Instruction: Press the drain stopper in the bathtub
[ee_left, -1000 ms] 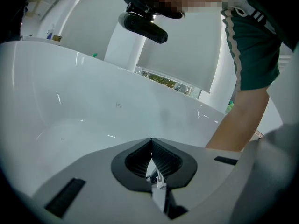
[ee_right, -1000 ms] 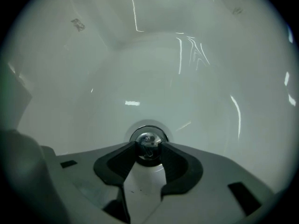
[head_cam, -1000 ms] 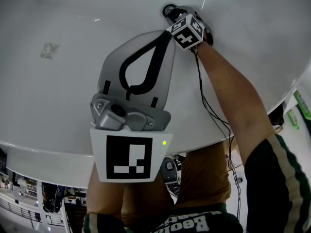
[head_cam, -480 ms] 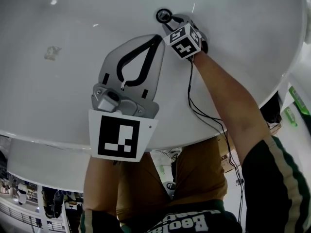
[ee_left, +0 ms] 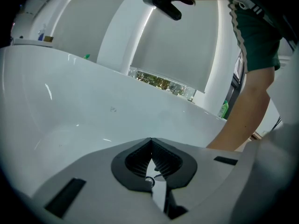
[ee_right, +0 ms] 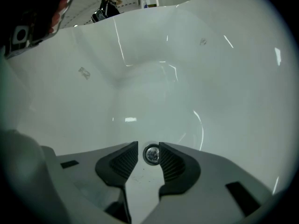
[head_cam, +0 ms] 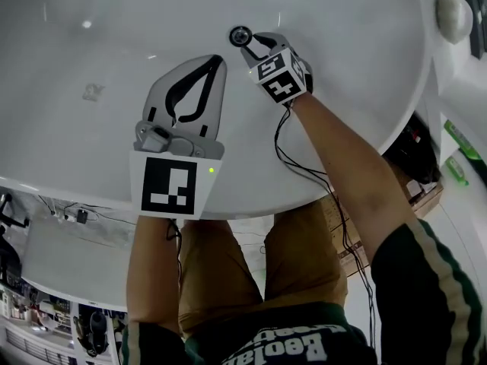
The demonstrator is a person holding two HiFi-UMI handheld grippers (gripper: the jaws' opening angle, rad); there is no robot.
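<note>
The drain stopper (ee_right: 151, 154) was seen beyond the right tool (ee_right: 148, 146), its empty jaws just narrowed yet apart; whether it had been pressed could not be judged.

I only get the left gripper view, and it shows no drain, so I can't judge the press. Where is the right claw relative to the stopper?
Observer: In the head view the right claw points down, tips just beside the drain stopper on the bathtub floor.
Operator: Is it gripping the stopper?
Observer: No. In the right gripper view its jaws, which have just been closing, stand apart; the stopper shows through the gap beyond them, nothing held.
Operator: And my left claw against the drain?
Observer: The head view shows the left claw over the tub floor, left of the right one, short of the drain.
</note>
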